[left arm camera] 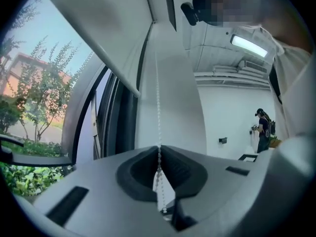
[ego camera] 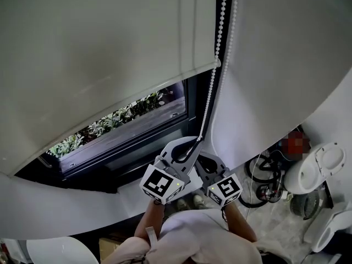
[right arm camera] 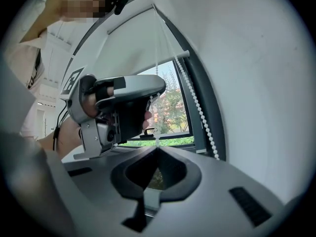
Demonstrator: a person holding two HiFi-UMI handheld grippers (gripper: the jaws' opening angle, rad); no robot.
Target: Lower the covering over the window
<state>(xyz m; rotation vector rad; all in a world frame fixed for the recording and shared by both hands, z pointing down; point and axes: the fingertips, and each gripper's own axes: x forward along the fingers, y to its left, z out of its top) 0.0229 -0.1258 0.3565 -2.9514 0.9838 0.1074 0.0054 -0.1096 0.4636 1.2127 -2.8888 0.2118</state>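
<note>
The left hand [right arm camera: 90,101] is mostly hidden inside the body of its gripper; only some fingers show. There are two grippers. The left gripper [left arm camera: 159,148] has its jaws pressed together on the bead chain [left arm camera: 158,93], which comes in between the tips from above and hangs loose behind them. The right gripper [right arm camera: 156,148] is just below the left one, with its jaws also together. The same strand comes down to its tips and looks pinched there, though the beads at that place are small and hard to make out.

The chain has two strands: the gripped one, and a free strand [right arm camera: 198,107] just beside it, to the right of the right gripper. In the head view the lower part of the chain is hidden behind the grippers and its upper end is cut off.

Above and beyond the grippers hangs one white blind [ego camera: 99,48]. It covers only the upper part of the one window [ego camera: 129,128]; the lower glass is bare, with green plants [ego camera: 118,117] outside. Far to the right of the left gripper stands one person [left arm camera: 261,128], too small to describe.
</note>
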